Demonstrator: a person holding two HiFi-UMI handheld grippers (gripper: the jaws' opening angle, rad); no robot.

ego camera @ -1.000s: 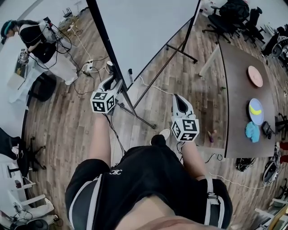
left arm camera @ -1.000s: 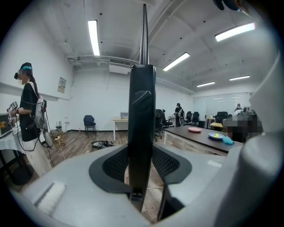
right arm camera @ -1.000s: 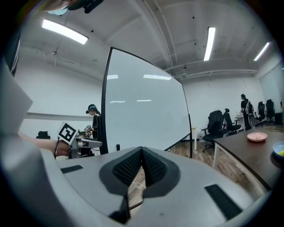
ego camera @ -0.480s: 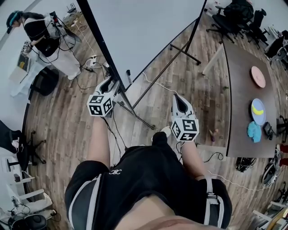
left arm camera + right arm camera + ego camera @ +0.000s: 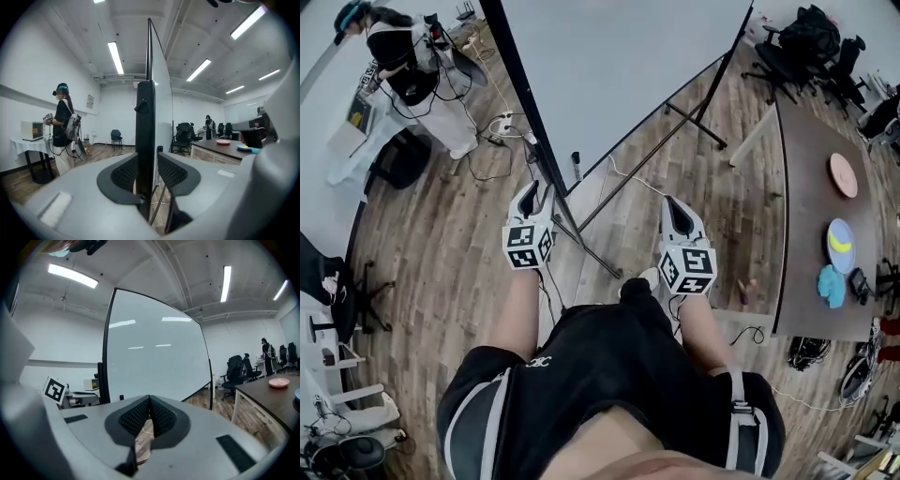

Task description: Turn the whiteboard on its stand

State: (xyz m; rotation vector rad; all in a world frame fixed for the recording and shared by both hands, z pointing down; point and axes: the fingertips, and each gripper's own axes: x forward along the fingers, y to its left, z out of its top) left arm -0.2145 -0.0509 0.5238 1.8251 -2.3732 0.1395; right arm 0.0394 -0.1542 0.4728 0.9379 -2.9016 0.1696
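While the left gripper (image 5: 534, 194) was reaching at the near edge of the whiteboard (image 5: 619, 66), its jaws had just been closing around the black side bar (image 5: 145, 122) of the frame. The bar stood upright between the two pads. One pad seemed to lie against it, but a thin gap showed at the other pad, so the claw was spread a little and did not pinch the bar yet. The right gripper (image 5: 678, 208) was held apart from the board, pointing at its white face, with its jaws pressed together at the tips and nothing between them. The whiteboard stood on its stand on the wooden floor (image 5: 441, 244), just in front of the person's feet. A dark table (image 5: 806, 234) was at the right, and another person (image 5: 403, 66) stood far at the left.
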